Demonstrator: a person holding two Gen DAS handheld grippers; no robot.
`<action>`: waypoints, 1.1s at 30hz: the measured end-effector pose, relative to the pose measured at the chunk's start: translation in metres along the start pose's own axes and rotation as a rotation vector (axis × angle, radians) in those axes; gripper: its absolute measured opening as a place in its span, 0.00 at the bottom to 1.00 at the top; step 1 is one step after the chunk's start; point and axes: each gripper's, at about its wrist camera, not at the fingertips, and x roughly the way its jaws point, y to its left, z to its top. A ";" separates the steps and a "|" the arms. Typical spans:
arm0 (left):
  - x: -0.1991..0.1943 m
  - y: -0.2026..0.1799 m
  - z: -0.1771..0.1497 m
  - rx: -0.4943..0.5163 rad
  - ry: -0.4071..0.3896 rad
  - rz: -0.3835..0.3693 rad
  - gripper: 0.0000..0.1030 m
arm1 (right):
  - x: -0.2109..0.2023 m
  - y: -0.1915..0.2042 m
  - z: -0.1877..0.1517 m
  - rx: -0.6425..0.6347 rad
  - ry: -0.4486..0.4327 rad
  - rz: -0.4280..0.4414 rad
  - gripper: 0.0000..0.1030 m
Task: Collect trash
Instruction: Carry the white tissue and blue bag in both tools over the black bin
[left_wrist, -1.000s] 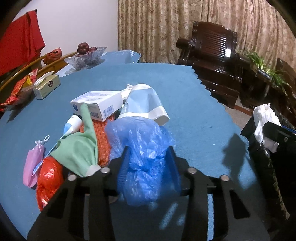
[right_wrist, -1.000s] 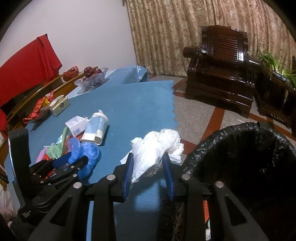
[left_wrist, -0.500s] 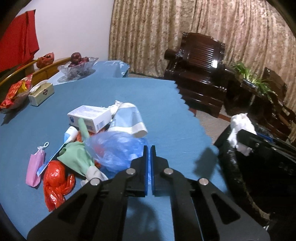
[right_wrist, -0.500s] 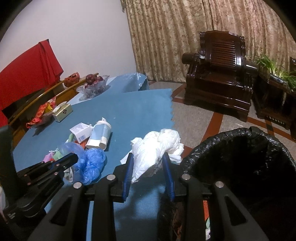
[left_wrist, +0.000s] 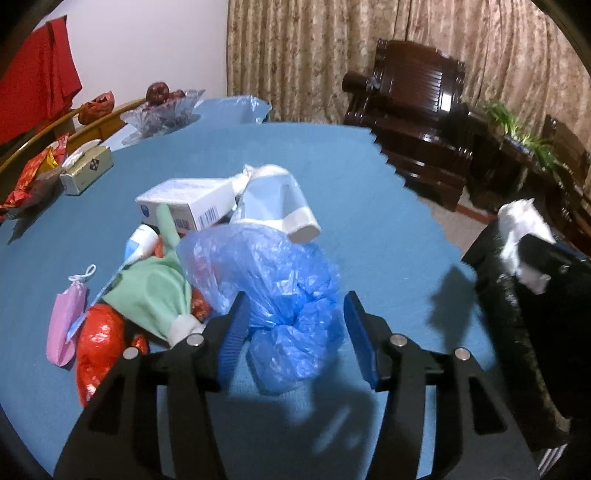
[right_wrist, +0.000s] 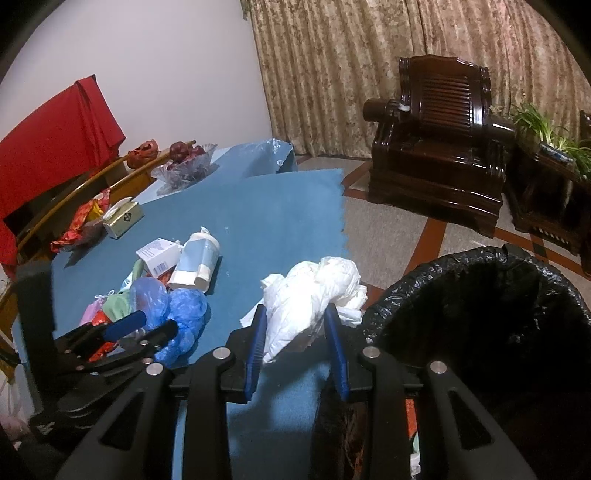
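Observation:
My left gripper (left_wrist: 295, 332) is open, its blue pads on either side of a crumpled blue plastic bag (left_wrist: 280, 295) lying on the blue tablecloth (left_wrist: 332, 177); it also shows in the right wrist view (right_wrist: 147, 325). Behind the bag lies a trash pile: a white box (left_wrist: 188, 203), a pale blue cup (left_wrist: 277, 203), a green cloth (left_wrist: 151, 291), a red wrapper (left_wrist: 96, 343) and a pink mask (left_wrist: 66, 325). My right gripper (right_wrist: 295, 339) is shut on a white plastic bag (right_wrist: 314, 291) beside the black-lined bin (right_wrist: 480, 314).
A tissue box (left_wrist: 86, 170), snack wrappers (left_wrist: 33, 177) and a glass fruit bowl (left_wrist: 162, 107) sit at the table's far left. A dark wooden armchair (right_wrist: 436, 147) and potted plants (right_wrist: 546, 129) stand beyond the table. The bin stands at the table's right edge.
My left gripper was shut half a second ago and back from the blue bag; now it is open and around the bag again. My right gripper still holds the white bag by the bin.

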 end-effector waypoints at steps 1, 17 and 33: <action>0.004 -0.001 0.000 0.001 0.010 0.000 0.51 | 0.002 0.000 0.000 -0.001 0.003 -0.001 0.31; 0.014 0.002 0.000 -0.041 0.002 0.003 0.30 | 0.006 -0.006 -0.001 0.015 0.010 -0.001 0.31; -0.032 -0.007 0.010 -0.044 -0.061 -0.086 0.08 | -0.021 -0.006 0.004 0.015 -0.046 0.000 0.31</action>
